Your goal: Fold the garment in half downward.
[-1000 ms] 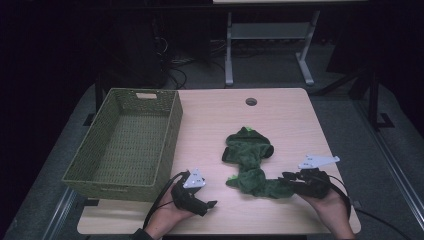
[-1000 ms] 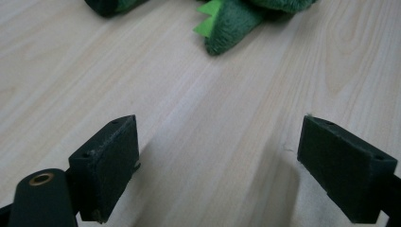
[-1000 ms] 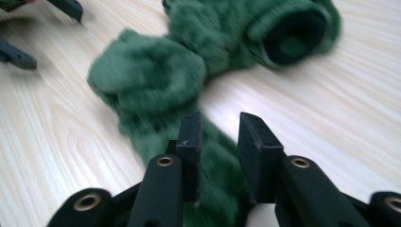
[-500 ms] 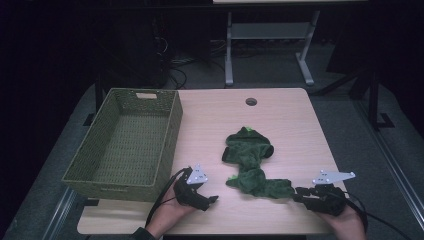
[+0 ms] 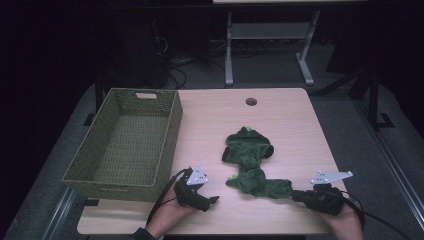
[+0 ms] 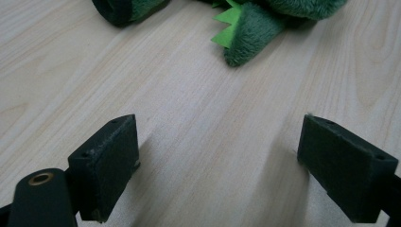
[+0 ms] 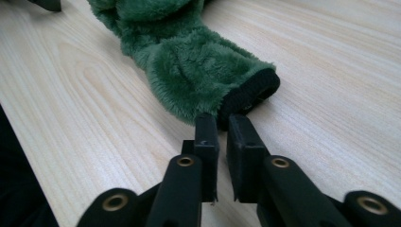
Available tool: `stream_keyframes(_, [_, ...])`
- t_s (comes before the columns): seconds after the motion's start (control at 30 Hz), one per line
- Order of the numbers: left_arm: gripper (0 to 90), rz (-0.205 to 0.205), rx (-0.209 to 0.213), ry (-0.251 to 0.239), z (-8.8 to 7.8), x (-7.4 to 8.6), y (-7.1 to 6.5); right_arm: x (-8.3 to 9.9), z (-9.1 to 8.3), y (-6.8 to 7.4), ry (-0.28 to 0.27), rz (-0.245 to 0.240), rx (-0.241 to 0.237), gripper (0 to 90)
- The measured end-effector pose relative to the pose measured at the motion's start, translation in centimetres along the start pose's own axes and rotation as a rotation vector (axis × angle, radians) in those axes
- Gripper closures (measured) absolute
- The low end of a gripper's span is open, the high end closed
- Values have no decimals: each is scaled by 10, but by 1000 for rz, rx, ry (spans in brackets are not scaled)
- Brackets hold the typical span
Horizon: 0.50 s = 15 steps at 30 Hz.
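The right gripper [image 7: 218, 125] has just been closing – its jaws pinch the black cuff of the green plush garment [image 7: 189, 61] at frame centre. The left gripper [image 6: 217, 156] stands wide open over bare table [image 6: 198, 118], the garment lying apart at the top edge.

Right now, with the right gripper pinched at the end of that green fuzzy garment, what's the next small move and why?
Probably lift the right gripper a little to test the grip. Its jaws have just been closing and now pinch the black cuff of the green garment, which lies flat on the table. The left gripper waits open beside it, and the basket sits at the table's left side.
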<state>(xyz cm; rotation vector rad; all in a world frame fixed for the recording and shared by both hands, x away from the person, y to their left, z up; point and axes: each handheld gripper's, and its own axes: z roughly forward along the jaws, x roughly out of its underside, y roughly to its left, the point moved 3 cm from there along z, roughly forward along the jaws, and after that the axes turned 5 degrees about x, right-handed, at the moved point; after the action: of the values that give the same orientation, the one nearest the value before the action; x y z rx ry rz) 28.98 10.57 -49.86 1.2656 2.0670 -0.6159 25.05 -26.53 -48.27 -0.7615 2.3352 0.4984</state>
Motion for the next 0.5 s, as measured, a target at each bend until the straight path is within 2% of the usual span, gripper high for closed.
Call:
stream_keyframes(0.13, [127, -1, 1, 0, 0, 0, 0, -2, -2, 1, -12, -17, 3, 859])
stream_keyframes(0.5, [127, 0, 0, 0, 0, 0, 0, -11, -26, 2, -68, -44, 36, 874])
